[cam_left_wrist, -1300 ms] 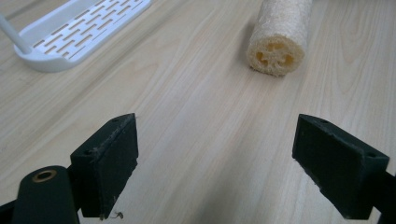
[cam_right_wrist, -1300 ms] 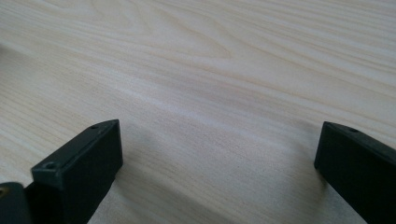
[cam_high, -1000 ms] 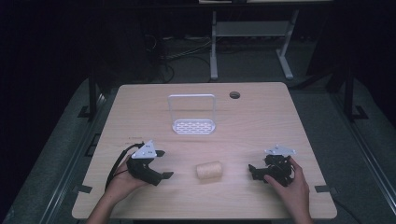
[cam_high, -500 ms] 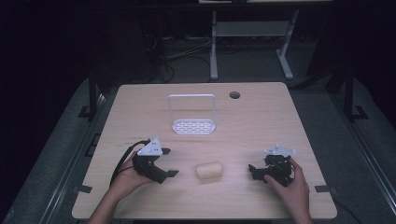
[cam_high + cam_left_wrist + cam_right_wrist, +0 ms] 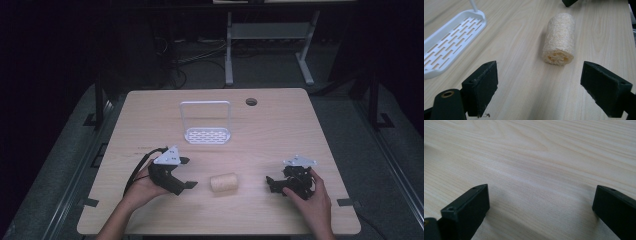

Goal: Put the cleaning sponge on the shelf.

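We see a pale wooden tabletop [image 5: 280, 130] with a round cable hole [image 5: 251, 102] near its far edge. A white slotted rack [image 5: 207, 134] with an upright wire loop stands on it toward the middle. A tan loofah roll [image 5: 223, 182] lies on its side nearer us, well apart from the rack.

Lab: bare test table [image 5: 280, 135], floor cables [image 5: 187, 55].

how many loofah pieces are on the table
1. The loofah lies on its side near the table's front edge, between the left gripper and right gripper, in front of the white rack.
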Demonstrator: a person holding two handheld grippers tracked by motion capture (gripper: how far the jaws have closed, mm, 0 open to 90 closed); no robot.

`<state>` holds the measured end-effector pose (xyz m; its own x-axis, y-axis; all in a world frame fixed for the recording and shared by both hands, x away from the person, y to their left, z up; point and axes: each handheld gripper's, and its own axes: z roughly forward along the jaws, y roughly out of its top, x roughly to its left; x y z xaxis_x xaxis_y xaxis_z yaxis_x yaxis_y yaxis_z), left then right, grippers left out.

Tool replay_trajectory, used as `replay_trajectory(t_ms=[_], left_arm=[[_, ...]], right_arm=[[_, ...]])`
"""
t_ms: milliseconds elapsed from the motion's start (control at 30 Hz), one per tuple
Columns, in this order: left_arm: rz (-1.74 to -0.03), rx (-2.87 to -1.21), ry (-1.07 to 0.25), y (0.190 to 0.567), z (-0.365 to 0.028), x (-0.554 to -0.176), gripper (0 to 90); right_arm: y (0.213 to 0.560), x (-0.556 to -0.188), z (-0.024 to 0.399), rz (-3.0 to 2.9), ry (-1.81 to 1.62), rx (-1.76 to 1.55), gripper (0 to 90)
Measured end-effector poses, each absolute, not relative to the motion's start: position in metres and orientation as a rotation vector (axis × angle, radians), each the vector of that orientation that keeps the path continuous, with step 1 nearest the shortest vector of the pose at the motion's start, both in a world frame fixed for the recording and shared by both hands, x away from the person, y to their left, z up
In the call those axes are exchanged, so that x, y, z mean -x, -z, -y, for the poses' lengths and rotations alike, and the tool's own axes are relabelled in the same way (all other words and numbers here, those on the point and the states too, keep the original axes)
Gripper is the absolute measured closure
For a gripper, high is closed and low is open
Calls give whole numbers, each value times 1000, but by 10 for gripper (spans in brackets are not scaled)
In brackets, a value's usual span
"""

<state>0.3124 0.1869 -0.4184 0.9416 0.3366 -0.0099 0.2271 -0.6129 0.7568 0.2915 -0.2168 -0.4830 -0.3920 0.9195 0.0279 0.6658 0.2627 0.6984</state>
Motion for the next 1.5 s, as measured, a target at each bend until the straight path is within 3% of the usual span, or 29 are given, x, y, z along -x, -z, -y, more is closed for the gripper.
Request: replay_trajectory(t_ms=[1500], left_arm=[[-285, -2250, -44, 423, -116, -331, 141]], right_arm=[[483, -292, 217, -2155, -901, -1441, 5]])
